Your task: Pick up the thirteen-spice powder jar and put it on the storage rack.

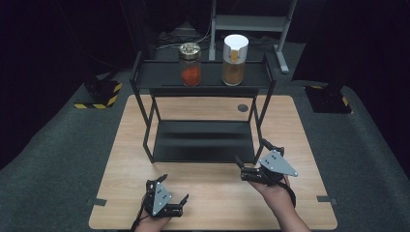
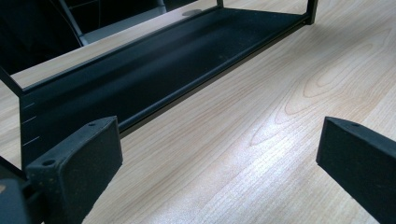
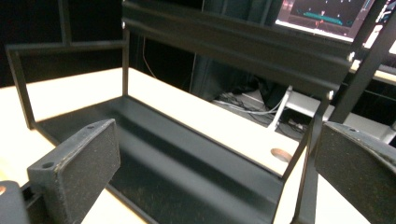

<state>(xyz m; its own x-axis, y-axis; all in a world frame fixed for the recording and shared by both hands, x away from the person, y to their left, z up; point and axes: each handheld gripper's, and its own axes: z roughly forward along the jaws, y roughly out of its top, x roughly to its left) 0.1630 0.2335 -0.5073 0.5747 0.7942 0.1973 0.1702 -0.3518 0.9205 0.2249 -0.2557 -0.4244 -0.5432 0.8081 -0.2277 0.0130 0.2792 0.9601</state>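
Left hand-held gripper (image 1: 175, 192): jaws spread wide, nothing between them; held low over the near edge of the desk (image 1: 121, 145), left of centre.
Left hand-held gripper's own view: bare wood lies between the jaws, and the rack's bottom tray (image 2: 154, 79) runs across just beyond.
Right hand-held gripper (image 1: 251, 157): jaws wide apart and empty; held near the front right leg (image 1: 256, 140) of the rack, closer to it than the left one.
Open room: bare wood stretches between the two grippers and along the desk's front edge; narrow strips of desk are free on either side of the rack.
In the way: black two-level rack (image 1: 203, 79) stands mid-desk; its slim legs and sunken bottom tray edge the way forward.
Jar with orange-red contents (image 1: 190, 64): upright on the rack's top shelf, left, gold lid.
Jar with brown contents (image 1: 235, 59): upright on the same shelf, right, white cap, apart from the first.
Beyond: round hole (image 1: 242, 108) in the desk behind the rack; grey floor all round.
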